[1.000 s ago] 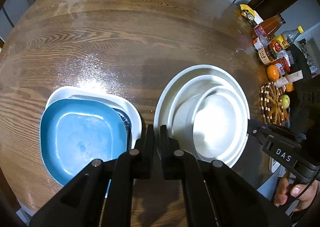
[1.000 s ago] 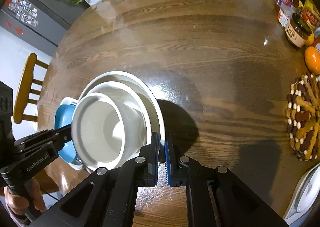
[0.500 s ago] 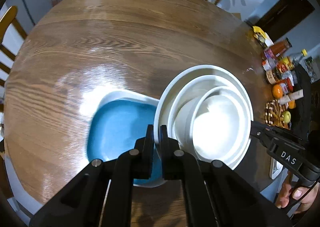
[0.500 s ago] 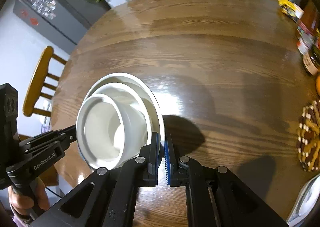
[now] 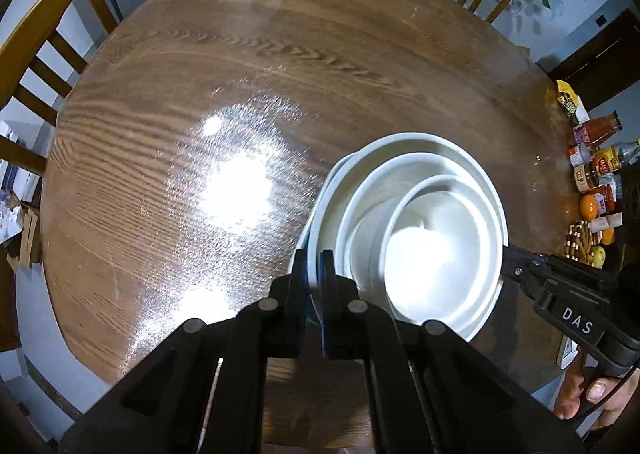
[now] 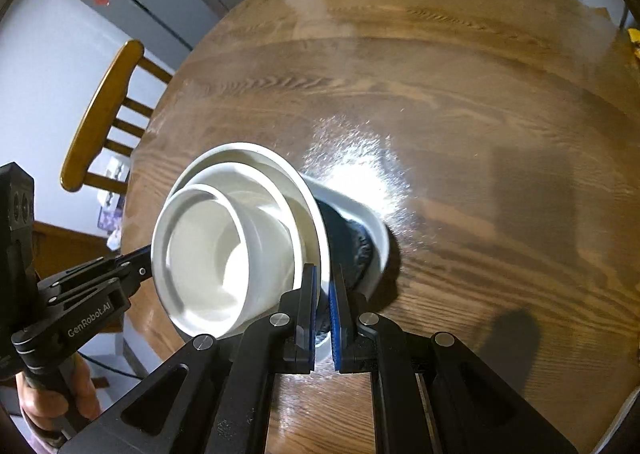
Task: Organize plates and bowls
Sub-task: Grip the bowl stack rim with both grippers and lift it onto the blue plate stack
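**Over the counter: white stack lifted above the plates**

Both tongs are clamped on the big white plate's rim, left tongs (image 5: pixel 314 286) on one side & right tongs (image 6: pixel 323 306) on the other. Two white bowls (image 5: pixel 436 242) sit inside it. A sec ago the stack was beside the blue plate; now it hangs over the plate pile (image 6: pixel 360 238) on the counter (image 5: pixel 240 94), hiding most of it. I think it goes down next, w/ care, so nothing tips.

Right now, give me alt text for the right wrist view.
The right gripper pinches the near rim of a white bowl stack, with the left gripper gripping its opposite rim. The stack hangs over square plates on a round wooden table.
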`<action>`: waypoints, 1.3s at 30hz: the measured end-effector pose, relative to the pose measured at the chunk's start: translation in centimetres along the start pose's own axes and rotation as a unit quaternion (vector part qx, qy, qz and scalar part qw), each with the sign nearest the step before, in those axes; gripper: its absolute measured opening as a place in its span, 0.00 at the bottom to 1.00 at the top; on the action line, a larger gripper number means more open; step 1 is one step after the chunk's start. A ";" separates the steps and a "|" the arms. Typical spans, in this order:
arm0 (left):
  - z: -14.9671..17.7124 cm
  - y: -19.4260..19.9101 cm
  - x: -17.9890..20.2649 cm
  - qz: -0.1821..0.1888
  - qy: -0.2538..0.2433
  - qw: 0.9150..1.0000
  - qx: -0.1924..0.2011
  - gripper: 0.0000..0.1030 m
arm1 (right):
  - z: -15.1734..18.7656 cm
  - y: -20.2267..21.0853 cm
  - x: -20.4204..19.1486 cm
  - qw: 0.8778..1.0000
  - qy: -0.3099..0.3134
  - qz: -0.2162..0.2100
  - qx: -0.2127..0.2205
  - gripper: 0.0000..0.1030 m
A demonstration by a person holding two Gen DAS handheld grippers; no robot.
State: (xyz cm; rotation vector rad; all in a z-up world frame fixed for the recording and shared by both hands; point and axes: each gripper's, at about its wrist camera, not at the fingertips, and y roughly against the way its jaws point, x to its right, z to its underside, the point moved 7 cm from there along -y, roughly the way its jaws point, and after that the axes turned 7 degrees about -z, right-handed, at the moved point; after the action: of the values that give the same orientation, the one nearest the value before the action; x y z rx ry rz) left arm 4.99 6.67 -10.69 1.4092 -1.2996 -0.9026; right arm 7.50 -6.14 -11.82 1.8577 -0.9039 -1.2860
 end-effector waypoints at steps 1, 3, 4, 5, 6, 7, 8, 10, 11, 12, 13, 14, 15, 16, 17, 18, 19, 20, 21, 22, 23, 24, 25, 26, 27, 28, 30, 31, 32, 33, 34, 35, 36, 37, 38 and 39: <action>0.1 -0.3 0.0 -0.001 0.000 1.000 -0.003 0.00 | 0.1 -0.2 0.1 1.000 -0.001 0.001 -0.003 0.09; 0.2 -0.7 -0.1 0.000 -0.001 1.000 -0.009 0.00 | 0.2 -0.8 0.3 1.000 -0.004 0.003 -0.009 0.09; 0.2 -1.0 -0.2 0.000 -0.002 1.000 -0.011 0.00 | 0.3 -1.0 0.5 1.000 -0.006 0.004 -0.012 0.09; 0.2 -1.2 -0.1 -0.001 -0.003 1.000 -0.014 0.00 | 0.3 -1.2 0.6 1.000 -0.008 0.006 -0.013 0.09; 0.2 -1.4 -0.2 -0.001 -0.005 1.000 -0.016 0.00 | 0.4 -1.4 0.7 1.000 -0.010 0.008 -0.015 0.09; 0.1 -1.5 -0.1 -0.002 -0.006 1.000 -0.016 0.00 | 0.5 -1.6 0.9 1.000 -0.014 0.008 -0.017 0.09; 0.0 -1.4 -0.1 -0.003 -0.009 1.000 -0.011 0.00 | 0.5 -1.6 1.0 1.000 -0.015 0.007 -0.016 0.09; -0.3 -1.6 0.1 -0.006 -0.013 1.000 -0.012 0.00 | 0.5 -1.6 0.9 1.000 -0.017 0.008 -0.017 0.09; -0.4 -1.6 0.2 -0.011 -0.018 1.000 -0.012 0.00 | 0.5 -1.5 1.0 1.000 -0.018 0.008 -0.018 0.09; -0.5 -1.8 0.4 -0.015 -0.023 1.000 -0.010 0.01 | 0.4 -1.6 1.0 1.000 -0.019 0.009 -0.020 0.09; -0.5 -1.9 0.5 -0.017 -0.026 0.999 -0.008 0.01 | 0.4 -1.6 1.0 1.000 -0.019 0.010 -0.021 0.09; -0.6 -1.9 0.6 -0.020 -0.030 0.999 -0.005 0.01 | 0.3 -1.7 1.0 1.000 -0.019 0.012 -0.020 0.09; -0.7 -2.0 0.6 -0.023 -0.032 0.999 -0.003 0.01 | 0.2 -1.7 0.9 1.000 -0.019 0.013 -0.018 0.09; -0.7 -2.0 0.6 -0.024 -0.033 0.999 -0.001 0.01 | 0.2 -1.7 0.9 1.000 -0.021 0.013 -0.017 0.09; -0.8 -2.1 0.6 -0.023 -0.033 0.999 0.000 0.01 | 0.2 -1.7 0.9 1.000 -0.021 0.014 -0.015 0.09; -0.9 -2.2 0.6 -0.023 -0.032 0.999 0.000 0.01 | 0.2 -1.7 0.9 1.000 -0.021 0.014 -0.014 0.09; -0.9 -2.2 0.7 -0.024 -0.034 0.999 0.001 0.01 | 0.2 -1.7 0.9 1.000 -0.021 0.013 -0.014 0.09; -0.9 -2.1 0.7 -0.025 -0.036 0.999 0.002 0.01 | 0.2 -1.7 0.9 1.000 -0.020 0.015 -0.013 0.09; -0.9 -2.2 0.7 -0.025 -0.035 0.999 0.004 0.01 | 0.2 -1.7 0.9 1.000 -0.021 0.015 -0.013 0.09; -0.9 -2.2 0.7 -0.025 -0.035 0.999 0.004 0.01 | 0.1 -1.7 1.0 1.000 -0.022 0.015 -0.012 0.09; -0.9 -2.2 0.8 -0.025 -0.035 0.999 0.005 0.01 | 0.2 -1.7 1.0 1.000 -0.022 0.015 -0.012 0.09; -1.0 -2.3 0.9 -0.026 -0.035 0.999 0.005 0.01 | 0.2 -1.7 1.0 1.000 -0.022 0.016 -0.011 0.09; -1.0 -2.3 0.8 -0.025 -0.035 0.999 0.006 0.01 | 0.2 -1.7 1.0 1.000 -0.023 0.016 -0.010 0.09; -1.0 -2.3 0.8 -0.025 -0.036 0.999 0.006 0.01 | 0.2 -1.7 0.9 1.000 -0.024 0.016 -0.010 0.09; -1.0 -2.3 0.8 -0.025 -0.036 0.999 0.007 0.01 | 0.2 -1.6 0.9 1.000 -0.023 0.017 -0.009 0.09; -1.1 -2.3 0.8 -0.025 -0.036 0.999 0.007 0.01 | 0.3 -1.6 0.9 1.000 -0.023 0.018 -0.009 0.09; -1.1 -2.4 0.7 -0.025 -0.036 0.999 0.008 0.01 | 0.3 -1.6 0.8 1.000 -0.023 0.019 -0.008 0.09; -1.1 -2.4 0.7 -0.025 -0.036 0.999 0.008 0.01 | 0.3 -1.6 0.8 1.000 -0.024 0.019 -0.007 0.09; -1.1 -2.3 0.7 -0.025 -0.035 0.999 0.009 0.01 | 0.3 -1.6 0.8 0.999 -0.025 0.020 -0.006 0.09; -1.1 -2.3 0.7 -0.025 -0.035 0.999 0.010 0.01 | 0.3 -1.5 0.9 0.999 -0.025 0.020 -0.005 0.09; -1.2 -2.3 0.8 -0.025 -0.035 0.999 0.010 0.01 | 0.2 -1.5 0.9 0.999 -0.026 0.020 -0.004 0.09; -1.3 -2.3 0.8 -0.025 -0.035 0.999 0.011 0.01 | 0.2 -1.5 0.8 0.999 -0.026 0.022 -0.002 0.09; -1.4 -2.4 0.9 -0.026 -0.036 0.999 0.013 0.01 | 0.1 -1.5 0.8 0.999 -0.025 0.025 -0.001 0.09; -1.5 -2.4 0.9 -0.028 -0.036 0.999 0.013 0.01 | 0.0 -1.5 0.8 0.999 -0.025 0.025 0.000 0.09; -1.7 -2.4 0.9 -0.027 -0.036 0.999 0.013 0.01 | -0.1 -1.5 0.8 0.999 -0.027 0.025 0.000 0.09; -1.9 -2.4 1.0 -0.027 -0.037 0.999 0.015 0.01 | -0.2 -1.5 0.9 0.999 -0.026 0.027 0.002 0.09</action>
State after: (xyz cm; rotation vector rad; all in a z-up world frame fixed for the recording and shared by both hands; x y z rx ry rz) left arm 7.56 5.89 -12.44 1.4530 -1.3405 -0.9832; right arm 8.19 -6.06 -13.44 1.7982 -0.9777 -1.3071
